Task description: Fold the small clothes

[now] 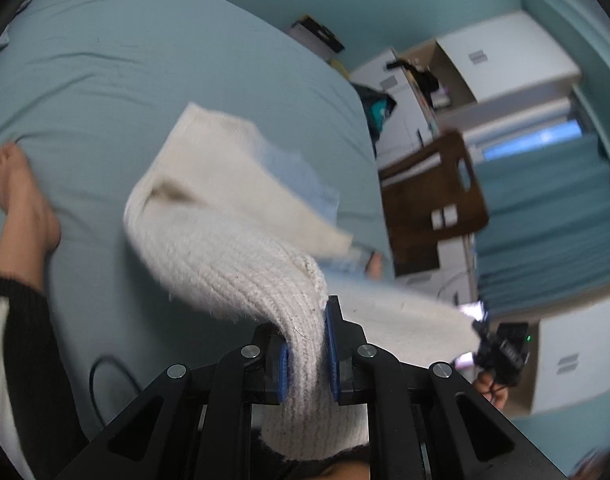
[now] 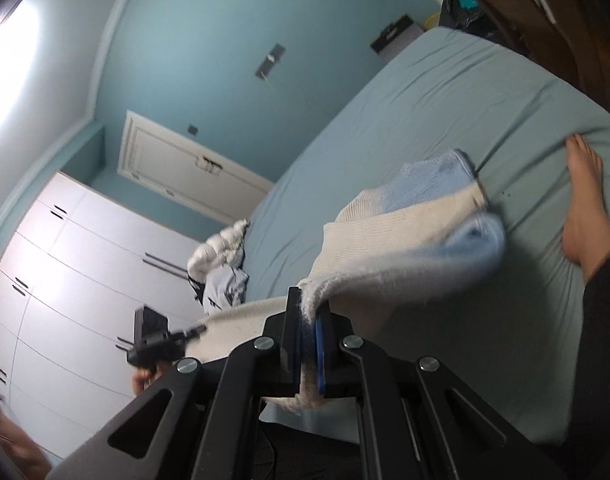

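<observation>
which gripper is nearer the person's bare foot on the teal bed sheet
Hard to call. The left gripper and right gripper each clamp the cream knitted garment with pale blue ends above the sheet, and the bare foot lies well beyond both.

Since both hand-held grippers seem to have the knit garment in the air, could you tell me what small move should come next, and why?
Probably lower it flat onto the bed sheet. The left hand-held gripper and right hand-held gripper each pinch an edge of the cream and blue knit garment, which hangs blurred and sagging above the sheet; a fold likely needs it lying flat first.
</observation>
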A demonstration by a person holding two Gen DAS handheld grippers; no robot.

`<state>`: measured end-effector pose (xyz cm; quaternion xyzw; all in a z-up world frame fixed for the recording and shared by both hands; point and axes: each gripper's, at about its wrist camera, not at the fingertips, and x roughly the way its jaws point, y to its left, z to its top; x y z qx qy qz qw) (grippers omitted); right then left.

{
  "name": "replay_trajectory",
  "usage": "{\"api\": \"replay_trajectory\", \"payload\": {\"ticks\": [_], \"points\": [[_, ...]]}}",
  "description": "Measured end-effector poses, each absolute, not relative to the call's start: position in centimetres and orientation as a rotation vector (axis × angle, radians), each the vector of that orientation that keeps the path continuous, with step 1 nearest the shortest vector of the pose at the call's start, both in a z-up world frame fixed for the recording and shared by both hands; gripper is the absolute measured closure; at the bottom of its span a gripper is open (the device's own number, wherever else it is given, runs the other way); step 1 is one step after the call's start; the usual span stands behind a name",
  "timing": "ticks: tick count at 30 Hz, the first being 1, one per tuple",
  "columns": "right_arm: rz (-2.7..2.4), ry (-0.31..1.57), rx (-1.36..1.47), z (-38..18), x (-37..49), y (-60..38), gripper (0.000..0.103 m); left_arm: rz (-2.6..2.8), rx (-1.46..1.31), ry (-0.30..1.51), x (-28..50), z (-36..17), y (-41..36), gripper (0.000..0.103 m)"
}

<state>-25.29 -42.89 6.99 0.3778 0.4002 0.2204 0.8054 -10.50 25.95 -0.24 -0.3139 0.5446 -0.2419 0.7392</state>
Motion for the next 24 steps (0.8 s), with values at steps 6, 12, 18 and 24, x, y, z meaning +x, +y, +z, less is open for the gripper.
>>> {"api": "replay_trajectory", "payload": {"ticks": [6,12,18,24], "points": [[0.409,1.076,0.788,5.6,-4.0,-44.3,0.098,-0.410,-0.948,1.272,8.1,-4.1,27.1,0.084],[-0.005,1.248,0.718,-3.7,13.4,-48.4,0.043,0.046,-0.773,1.130,20.7,-9.3,30.0,0.002],[0.068,1.407,0.382,-12.9,17.5,-45.9,0.027,-0.278,-0.365,1.274,23.8,-17.3,25.0,0.003],[0.266,1.455,0.181,-20.3,18.1,-40.1,0.028,-0.675,-0.182,1.407,22.3,-23.7,17.5,0.003]]}}
